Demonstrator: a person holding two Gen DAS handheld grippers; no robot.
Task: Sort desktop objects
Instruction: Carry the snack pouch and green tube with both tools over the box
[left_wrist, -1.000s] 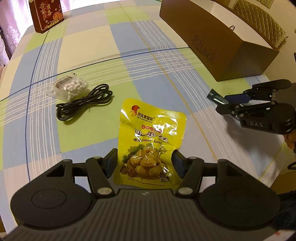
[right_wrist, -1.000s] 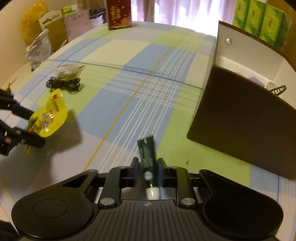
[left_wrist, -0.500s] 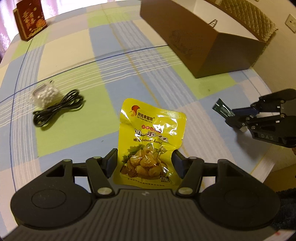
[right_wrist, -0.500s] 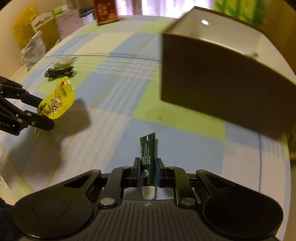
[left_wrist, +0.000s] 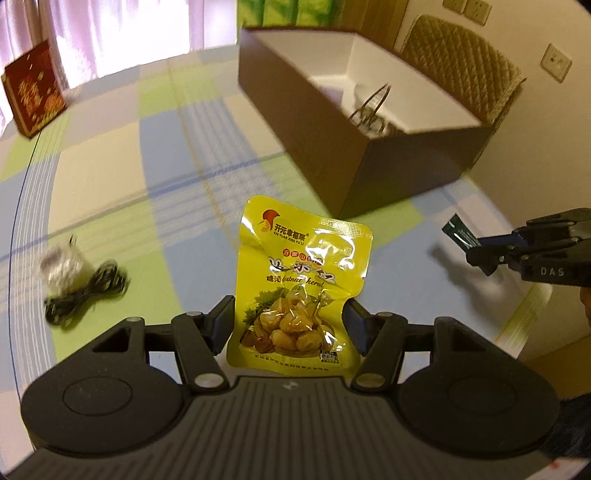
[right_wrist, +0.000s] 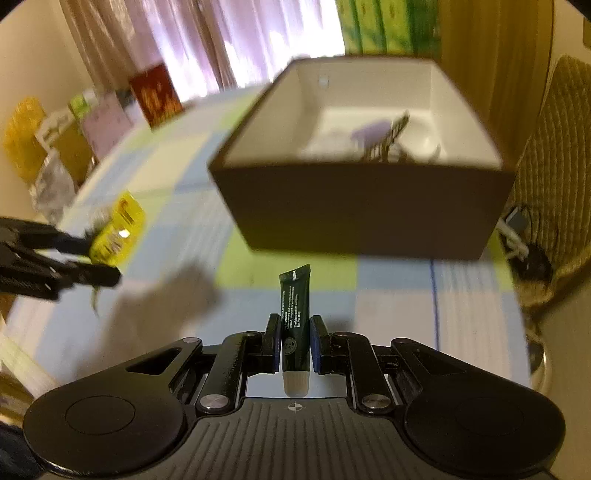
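— Both grippers have risen and swung toward the brown box (left_wrist: 417, 173) since a second ago; its white inside now shows in both views, where only its side wall showed before.

— What does each one carry?

— Left gripper (left_wrist: 290, 325): its jaws are clamped on the lower sides of a yellow snack pouch (left_wrist: 301, 280), which stands upright above the table (left_wrist: 110, 173). Its print reads "KAI YUAN XING FU LI" under a red logo, with Chinese characters and a partly legible "kernel" line. Right gripper (right_wrist: 294, 345): jaws closed on a dark green tube (right_wrist: 294, 314), white cap toward the camera and crimped end pointing at the box. The tube's small white text is too fine to read.

— Any writing on the tools?

— "DAS" shows on the right gripper's body, seen at the right edge of the left view.

— What lies on the table?

— At near left, a coiled black cable (left_wrist: 86, 295) touches a small clear bag (left_wrist: 61, 266), both blurred. A red box (left_wrist: 33, 96) with gold print stands at far left. Inside the brown box, a wire clip and pale items are too blurred to name.
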